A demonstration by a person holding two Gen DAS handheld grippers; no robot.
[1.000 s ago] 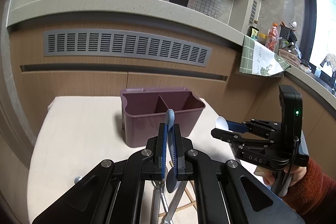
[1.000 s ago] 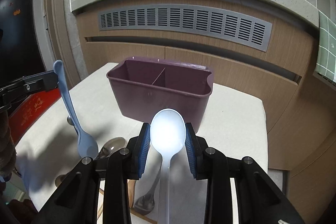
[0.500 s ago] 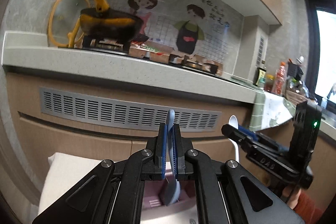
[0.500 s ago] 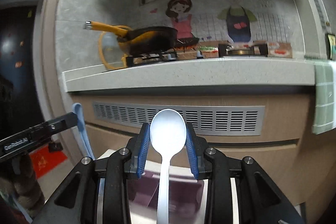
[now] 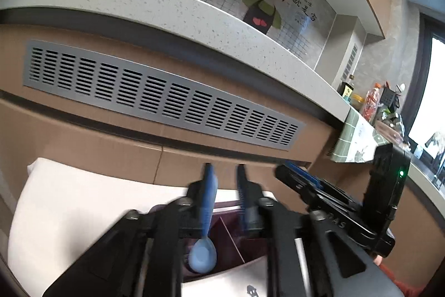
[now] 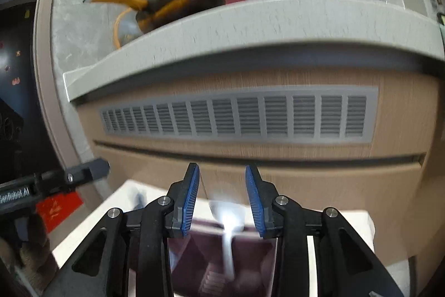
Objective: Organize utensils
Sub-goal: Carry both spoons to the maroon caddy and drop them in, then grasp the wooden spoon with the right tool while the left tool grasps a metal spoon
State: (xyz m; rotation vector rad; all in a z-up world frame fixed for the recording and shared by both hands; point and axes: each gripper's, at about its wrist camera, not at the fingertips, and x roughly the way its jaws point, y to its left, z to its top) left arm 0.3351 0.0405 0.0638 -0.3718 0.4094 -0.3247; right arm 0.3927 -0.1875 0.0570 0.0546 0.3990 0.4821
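Looks like you've just let go on both sides: your left gripper (image 5: 224, 194) has just been opening, and the pale blue plastic spoon (image 5: 204, 247) hangs bowl-down against its left pad, over the dark purple divided plastic caddy (image 5: 230, 238). Your right gripper (image 6: 222, 198) widened too; the blurred white plastic spoon (image 6: 227, 235) sits free between its jaws, above the caddy.
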